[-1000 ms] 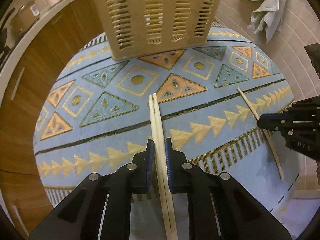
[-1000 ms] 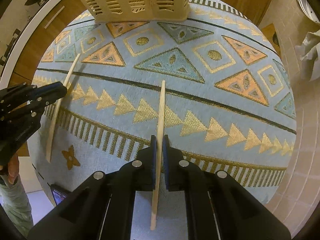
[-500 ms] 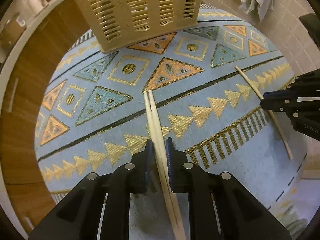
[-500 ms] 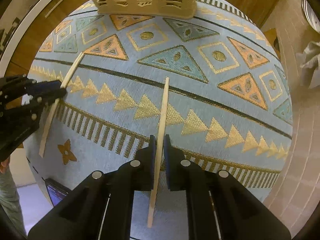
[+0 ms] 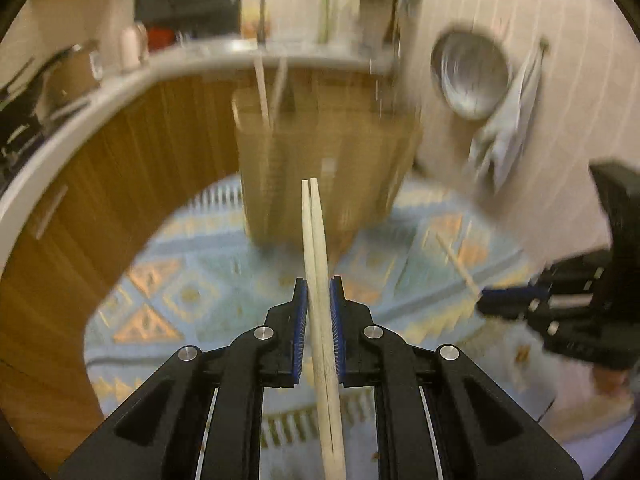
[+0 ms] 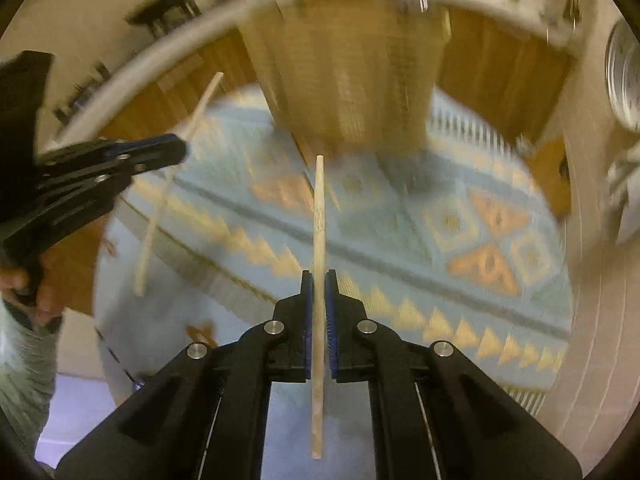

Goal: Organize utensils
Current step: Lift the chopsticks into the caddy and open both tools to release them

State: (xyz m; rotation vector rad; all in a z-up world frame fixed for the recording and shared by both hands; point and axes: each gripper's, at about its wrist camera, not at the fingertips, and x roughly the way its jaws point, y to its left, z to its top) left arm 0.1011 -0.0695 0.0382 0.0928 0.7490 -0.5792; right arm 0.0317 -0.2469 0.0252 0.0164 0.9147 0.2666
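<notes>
The slatted basket point(image 5: 320, 168) stands mid-frame, straight ahead of both tongs. The left gripper point(image 5: 319, 308) clamps a pair of chopsticks point(image 5: 314, 240), the right gripper point(image 6: 319, 304) a single chopstick point(image 6: 319, 216); both point lengthwise at it, neither clearly nearer.

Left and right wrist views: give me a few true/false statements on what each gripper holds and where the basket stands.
1. The left gripper is shut on a pair of chopsticks. True.
2. The right gripper is open and holds nothing. False: it is shut on a single chopstick.
3. The slatted basket lies tipped on its side. False: it stands upright on the patterned cloth.
4. Two sticks already poke out of the basket's top. True.
5. Both grippers point toward the basket. True.
</notes>
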